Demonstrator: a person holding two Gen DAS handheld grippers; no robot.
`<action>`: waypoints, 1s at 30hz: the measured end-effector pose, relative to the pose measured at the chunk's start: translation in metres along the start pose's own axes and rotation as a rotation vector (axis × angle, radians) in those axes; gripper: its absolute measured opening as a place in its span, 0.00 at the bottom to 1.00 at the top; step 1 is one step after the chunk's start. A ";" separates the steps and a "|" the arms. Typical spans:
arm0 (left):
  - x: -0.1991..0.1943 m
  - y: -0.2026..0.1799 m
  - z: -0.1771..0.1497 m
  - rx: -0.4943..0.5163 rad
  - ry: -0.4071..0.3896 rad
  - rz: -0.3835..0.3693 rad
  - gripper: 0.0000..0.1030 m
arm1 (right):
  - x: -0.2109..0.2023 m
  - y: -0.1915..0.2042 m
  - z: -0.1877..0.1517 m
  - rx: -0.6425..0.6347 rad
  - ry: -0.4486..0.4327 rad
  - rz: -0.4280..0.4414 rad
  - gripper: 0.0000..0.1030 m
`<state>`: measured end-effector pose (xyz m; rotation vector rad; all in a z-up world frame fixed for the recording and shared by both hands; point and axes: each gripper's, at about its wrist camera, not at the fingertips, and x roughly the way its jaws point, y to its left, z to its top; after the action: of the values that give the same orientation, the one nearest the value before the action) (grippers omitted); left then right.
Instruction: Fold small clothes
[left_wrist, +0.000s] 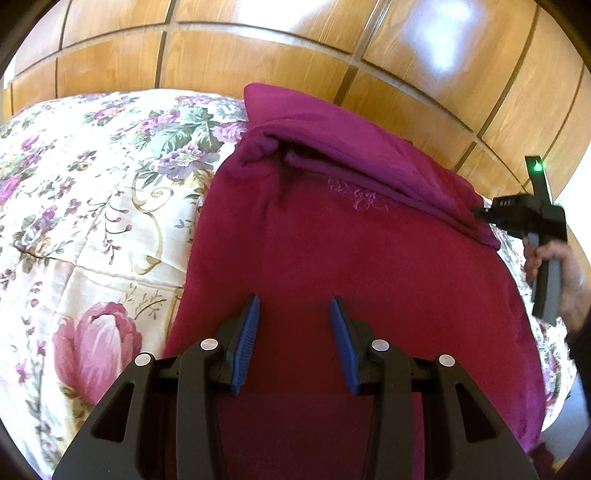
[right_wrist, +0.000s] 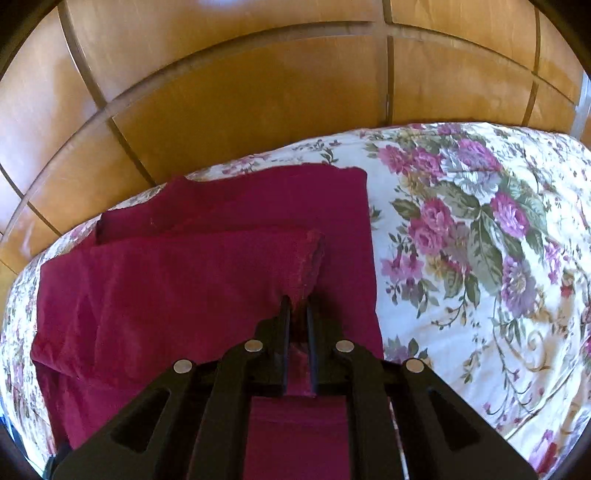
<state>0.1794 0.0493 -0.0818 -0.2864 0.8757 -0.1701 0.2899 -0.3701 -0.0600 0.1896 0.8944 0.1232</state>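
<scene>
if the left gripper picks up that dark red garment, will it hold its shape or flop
Probably flop: the dark red garment already drapes and creases where the right gripper pinches its edge. It looks soft and fairly light, unlikely to slip from the pads.

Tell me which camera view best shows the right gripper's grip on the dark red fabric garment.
The right wrist view: the right gripper is shut on a pinched edge of the dark red garment, bunched between its fingers. The left wrist view shows that gripper only small at the right edge, touching the garment's folded layer, the grip itself unclear.
</scene>
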 end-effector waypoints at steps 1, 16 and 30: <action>-0.004 0.000 0.007 -0.006 0.003 -0.004 0.38 | -0.001 0.001 -0.001 -0.009 -0.007 -0.003 0.08; 0.033 -0.003 0.128 0.029 -0.136 0.039 0.38 | -0.059 0.048 0.000 -0.149 -0.121 0.075 0.50; 0.031 0.031 0.104 -0.088 -0.100 0.061 0.38 | 0.000 0.056 -0.052 -0.231 -0.101 -0.024 0.59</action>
<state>0.2805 0.0891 -0.0508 -0.3470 0.7934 -0.0600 0.2476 -0.3100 -0.0797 -0.0296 0.7753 0.1921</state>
